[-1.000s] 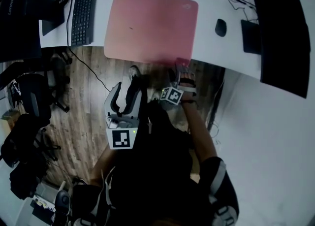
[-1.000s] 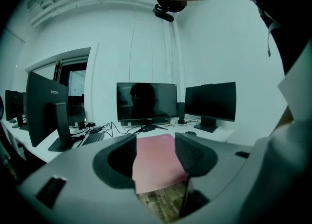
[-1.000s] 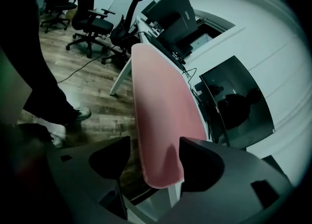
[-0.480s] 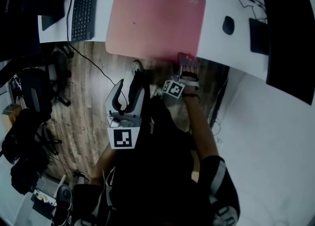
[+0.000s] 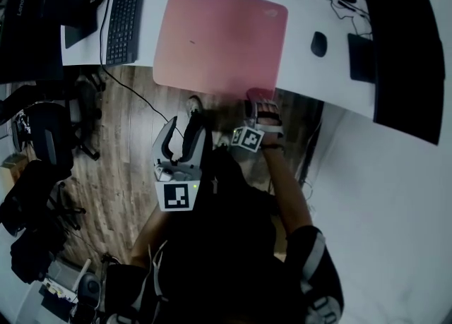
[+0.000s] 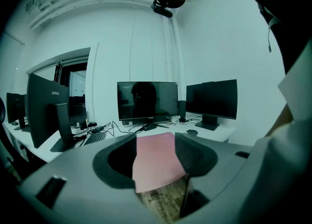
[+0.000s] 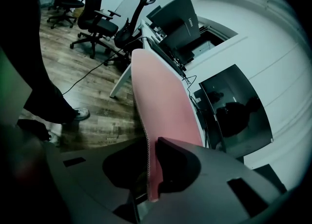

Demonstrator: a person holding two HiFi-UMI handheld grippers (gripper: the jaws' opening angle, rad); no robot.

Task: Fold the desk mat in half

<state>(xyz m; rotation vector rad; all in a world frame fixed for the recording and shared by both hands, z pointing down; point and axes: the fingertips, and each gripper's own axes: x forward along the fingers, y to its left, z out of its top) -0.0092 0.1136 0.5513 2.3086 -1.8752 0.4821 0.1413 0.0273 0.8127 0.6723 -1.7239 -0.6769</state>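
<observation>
Jaws of right gripper (image 7: 149, 169) just closed on near edge of pink rectangular desk mat (image 5: 219, 37), long axis along tabletop (image 5: 304, 68); left gripper (image 6: 156, 162) agape, empty.

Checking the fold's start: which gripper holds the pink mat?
The right gripper, jaws just closed on the desk mat at its edge; the left gripper stands open, empty.

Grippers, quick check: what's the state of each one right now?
Left gripper: jaws open, nothing between them.
Right gripper: jaws have just been closing and now clamp the near edge of the pink desk mat.
</observation>
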